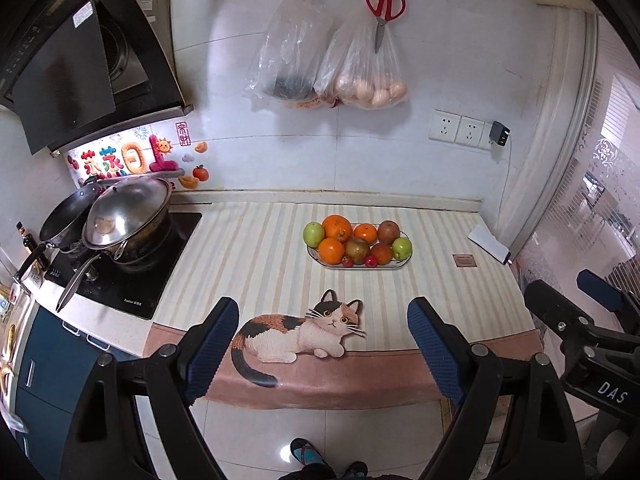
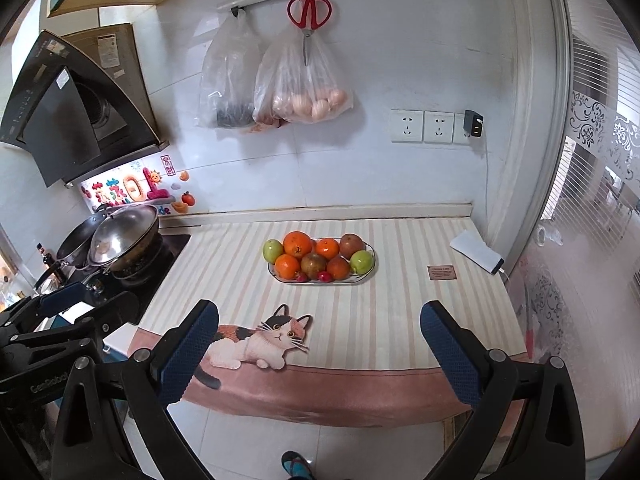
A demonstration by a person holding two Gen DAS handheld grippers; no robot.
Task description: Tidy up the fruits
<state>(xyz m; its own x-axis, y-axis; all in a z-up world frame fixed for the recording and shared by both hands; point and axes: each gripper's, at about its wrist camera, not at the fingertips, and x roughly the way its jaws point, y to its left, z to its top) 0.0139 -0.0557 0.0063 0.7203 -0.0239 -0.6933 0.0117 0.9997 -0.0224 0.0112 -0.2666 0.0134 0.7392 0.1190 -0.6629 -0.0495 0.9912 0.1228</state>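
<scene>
An oval white plate (image 1: 394, 266) (image 2: 362, 279) stands at the back middle of the striped counter mat. It holds oranges (image 1: 337, 227) (image 2: 297, 243), green apples (image 1: 313, 233) (image 2: 362, 261), brownish-red fruits (image 1: 357, 250) (image 2: 313, 263) and two small red fruits (image 1: 371, 261) (image 2: 325, 277). My left gripper (image 1: 323, 312) is open and empty, held back above the counter's front edge. My right gripper (image 2: 319, 316) is open and empty, also near the front edge. Each gripper shows at the side of the other's view.
A stove with a lidded wok (image 1: 124, 216) (image 2: 120, 240) and a pan stands left. A white box (image 1: 489, 242) (image 2: 476, 252) lies at the back right, next to a small brown card (image 2: 442, 272). Bags of eggs (image 1: 368, 80) (image 2: 308, 92) and scissors hang on the wall.
</scene>
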